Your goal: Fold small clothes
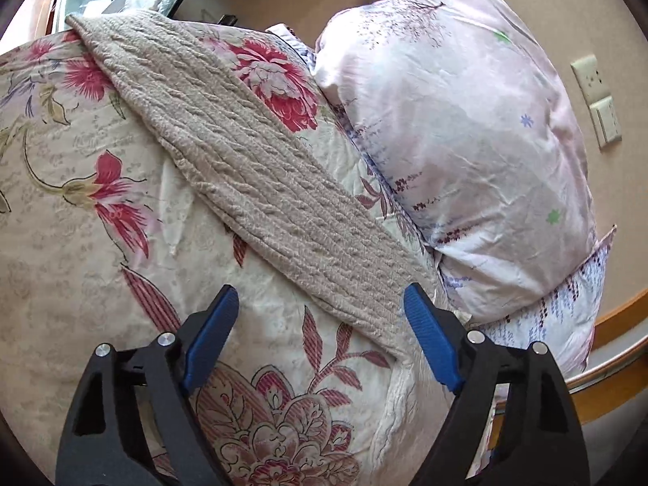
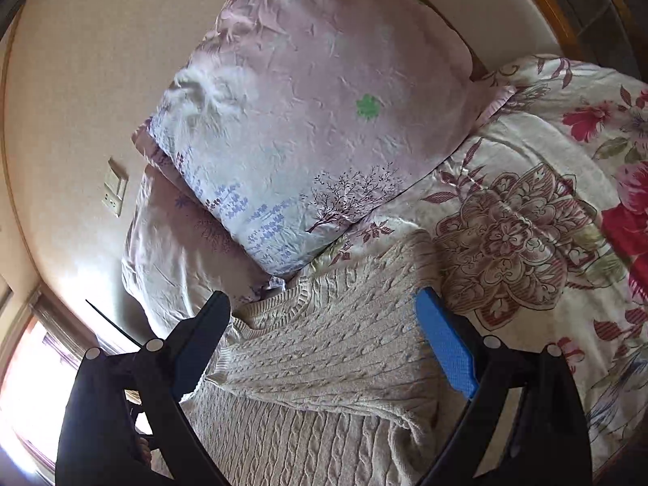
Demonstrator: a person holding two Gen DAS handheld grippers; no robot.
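I see the bed's floral quilt (image 1: 101, 243) filling most of both views, cream with red and maroon blooms. Against the wall at its head lean two pale pink pillows (image 1: 465, 129), printed with lilac sprigs and a small dark tree; from the right wrist they sit at eleven o'clock (image 2: 308, 121), one overlapping the other.

The piece I am folding is a beige cable-knit sweater (image 1: 259, 170). In the left wrist view it lies on the quilt as a long, narrow band running from ten o'clock down to five o'clock, flat, its twisted cable ribs following its length. Its near end lies on the quilt between the left gripper's tips. From the right wrist the sweater (image 2: 332, 348) lies at six o'clock, its ribbed round neckline turned toward the pillows, one layer doubled over another with a thick rolled edge near five o'clock.

My left gripper (image 1: 320, 303) stands wide open, blue pads apart, holding nothing; the knit is under the gap but I cannot tell that either pad presses it. My right gripper (image 2: 324, 303) is also spread wide, its fingers straddling the sweater's neck area without clamping it.

A wall socket plate (image 1: 595, 99) sits at three o'clock.
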